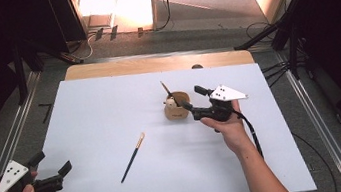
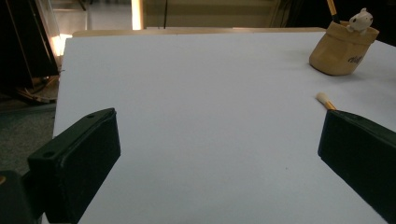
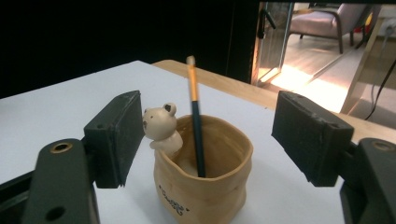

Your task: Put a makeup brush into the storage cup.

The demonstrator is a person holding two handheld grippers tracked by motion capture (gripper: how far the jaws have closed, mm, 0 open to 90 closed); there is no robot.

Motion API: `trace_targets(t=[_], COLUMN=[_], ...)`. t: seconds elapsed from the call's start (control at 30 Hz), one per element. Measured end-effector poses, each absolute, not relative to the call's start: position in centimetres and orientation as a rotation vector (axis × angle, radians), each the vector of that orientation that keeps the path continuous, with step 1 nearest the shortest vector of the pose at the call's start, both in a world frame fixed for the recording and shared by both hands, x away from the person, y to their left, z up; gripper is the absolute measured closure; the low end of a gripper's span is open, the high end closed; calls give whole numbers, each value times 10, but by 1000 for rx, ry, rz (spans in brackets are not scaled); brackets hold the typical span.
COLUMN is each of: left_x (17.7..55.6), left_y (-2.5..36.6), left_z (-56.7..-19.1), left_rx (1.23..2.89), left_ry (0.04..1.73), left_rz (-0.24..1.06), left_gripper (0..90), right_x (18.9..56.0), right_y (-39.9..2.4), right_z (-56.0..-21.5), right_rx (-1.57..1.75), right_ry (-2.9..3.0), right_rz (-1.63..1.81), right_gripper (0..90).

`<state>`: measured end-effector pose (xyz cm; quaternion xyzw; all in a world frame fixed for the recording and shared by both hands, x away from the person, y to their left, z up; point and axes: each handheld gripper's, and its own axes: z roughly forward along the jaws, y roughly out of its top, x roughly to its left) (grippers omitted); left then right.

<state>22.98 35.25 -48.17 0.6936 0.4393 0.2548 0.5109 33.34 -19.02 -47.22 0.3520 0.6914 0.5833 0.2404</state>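
A tan, bag-shaped cup point(image 1: 177, 107) point(image 3: 205, 172) with a small bear figure point(image 3: 161, 126) on its rim stands right of the table's centre. A dark-handled brush point(image 1: 166, 90) point(image 3: 196, 126) stands upright inside it, bristles up. My right gripper point(image 1: 191, 98) point(image 3: 205, 135) is open just right of the cup, its jaws on either side of the brush and clear of it. A second brush point(image 1: 133, 157) point(image 2: 323, 100) lies flat on the white sheet, mid-table. Near the front left corner, my left gripper point(image 1: 54, 162) point(image 2: 219, 140) is open and holds nothing. The cup point(image 2: 343, 49) also appears far off in the left gripper view.
The white sheet point(image 1: 110, 109) covers most of a wooden table, whose bare strip point(image 1: 154, 64) shows at the back. Metal rails point(image 1: 13, 143) run along the floor on both sides. Dark stand legs and cables point(image 1: 271, 36) lie beyond the back right corner.
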Motion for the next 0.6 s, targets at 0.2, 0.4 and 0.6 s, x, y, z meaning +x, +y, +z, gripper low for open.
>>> trace_targets(t=[0.2, 0.4, 0.6], left_x=[230, 230, 230], left_y=[352, 351, 352], left_z=[-481, -482, -482], left_rx=[1675, 1674, 1674], left_ry=[1059, 1053, 1054], left_rz=[613, 611, 611], left_gripper=[0, 0, 0], right_x=[327, 321, 316], right_y=[-197, -200, -204], right_z=[-472, -471, -472], right_rx=[952, 920, 960], right_ry=[1871, 1888, 1901], right_rz=[1608, 1632, 1619], right_gripper=[251, 176, 116])
